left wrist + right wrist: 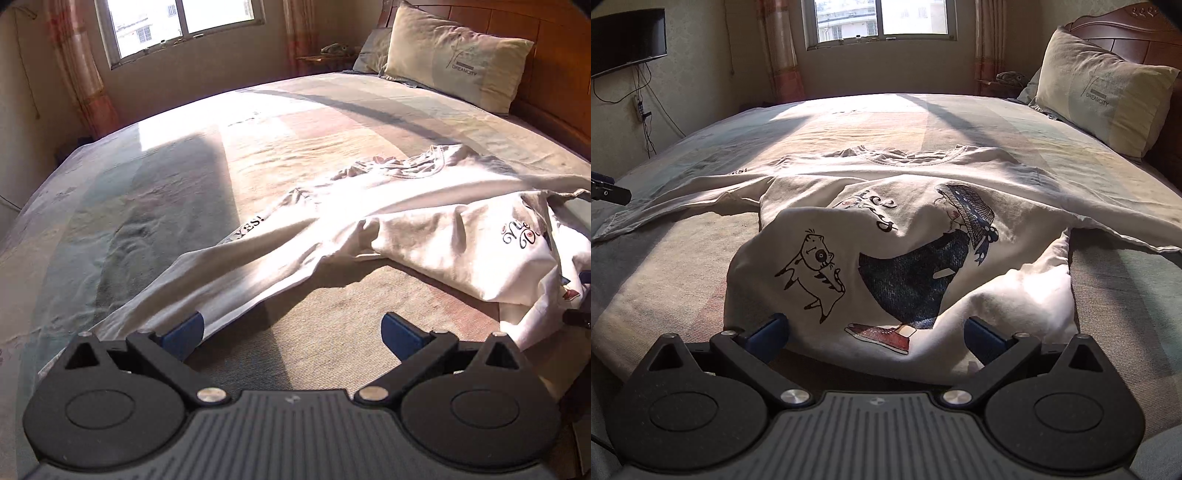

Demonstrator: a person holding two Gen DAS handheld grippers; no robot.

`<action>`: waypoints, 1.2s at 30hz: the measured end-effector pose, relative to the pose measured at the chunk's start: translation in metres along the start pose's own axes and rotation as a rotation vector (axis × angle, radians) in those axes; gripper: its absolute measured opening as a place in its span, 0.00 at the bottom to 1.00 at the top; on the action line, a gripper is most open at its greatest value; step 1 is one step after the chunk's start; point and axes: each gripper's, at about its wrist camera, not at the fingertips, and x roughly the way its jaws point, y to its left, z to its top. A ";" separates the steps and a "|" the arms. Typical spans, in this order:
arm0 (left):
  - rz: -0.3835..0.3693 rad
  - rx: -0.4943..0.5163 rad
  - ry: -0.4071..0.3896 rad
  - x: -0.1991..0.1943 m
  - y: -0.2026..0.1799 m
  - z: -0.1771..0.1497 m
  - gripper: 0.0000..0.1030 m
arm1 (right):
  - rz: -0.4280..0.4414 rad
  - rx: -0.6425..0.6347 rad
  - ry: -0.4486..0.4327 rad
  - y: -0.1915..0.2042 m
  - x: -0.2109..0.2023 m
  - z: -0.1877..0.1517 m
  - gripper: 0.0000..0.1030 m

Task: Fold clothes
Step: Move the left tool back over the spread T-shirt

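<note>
A white T-shirt (388, 206) lies crumpled on the bed, its collar toward the window. In the right wrist view the T-shirt (897, 243) shows its print of a cat and a figure in a cap, humped up over the flatter cloth behind. My left gripper (291, 332) is open, low over the bedspread, with its left blue pad beside the shirt's near left edge. My right gripper (877, 334) is open too, its pads either side of the shirt's near printed edge, with nothing held. The left gripper's tip (607, 192) shows at that view's left edge.
The bed (665, 280) has a striped, sunlit cover. A pillow (1104, 92) leans on the wooden headboard (1123, 22) at the right. A window (882, 18) with curtains is at the far wall, a small nightstand (993, 85) beside it, and a wall screen (624, 37) with cables on the left.
</note>
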 end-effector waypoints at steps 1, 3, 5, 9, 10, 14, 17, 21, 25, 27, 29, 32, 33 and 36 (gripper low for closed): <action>-0.017 0.019 -0.017 -0.001 -0.017 0.007 0.99 | 0.010 0.019 0.011 -0.004 0.003 -0.002 1.00; -0.058 0.044 -0.044 -0.002 -0.047 0.018 0.99 | 0.006 0.013 0.012 -0.005 0.005 -0.005 1.00; -0.105 0.042 -0.059 0.001 -0.078 0.026 0.99 | 0.002 0.007 0.012 -0.007 0.008 -0.008 1.00; -0.186 -0.022 -0.069 0.009 -0.124 0.038 0.99 | -0.024 -0.061 0.008 -0.002 0.011 -0.015 1.00; -0.202 -0.041 -0.071 0.010 -0.134 0.040 0.99 | -0.027 -0.080 0.001 0.000 0.010 -0.017 1.00; -0.207 -0.111 -0.059 0.006 -0.161 0.035 0.99 | -0.001 -0.083 0.005 -0.005 0.000 -0.020 1.00; -0.175 -0.178 -0.038 0.000 -0.167 0.025 0.99 | 0.014 -0.111 0.021 -0.007 -0.007 -0.026 1.00; -0.101 -0.269 0.005 -0.005 -0.168 0.005 0.99 | 0.029 -0.111 0.014 -0.009 -0.017 -0.030 1.00; -0.038 -0.259 0.036 -0.011 -0.172 -0.012 0.99 | 0.034 -0.088 -0.044 -0.013 -0.032 -0.032 1.00; -0.026 -0.241 0.026 -0.016 -0.171 -0.019 0.99 | 0.028 -0.090 -0.074 -0.013 -0.042 -0.034 1.00; -0.015 -0.228 0.015 -0.018 -0.170 -0.021 0.99 | 0.034 -0.101 -0.108 -0.009 -0.053 -0.038 1.00; -0.039 -0.224 -0.004 -0.018 -0.162 -0.019 0.99 | 0.026 -0.100 -0.148 -0.006 -0.070 -0.041 1.00; -0.053 -0.228 -0.012 -0.018 -0.158 -0.017 0.99 | 0.022 -0.098 -0.149 -0.007 -0.074 -0.038 1.00; -0.098 -0.230 -0.031 -0.011 -0.150 -0.009 0.99 | -0.008 -0.104 -0.162 -0.011 -0.082 -0.020 1.00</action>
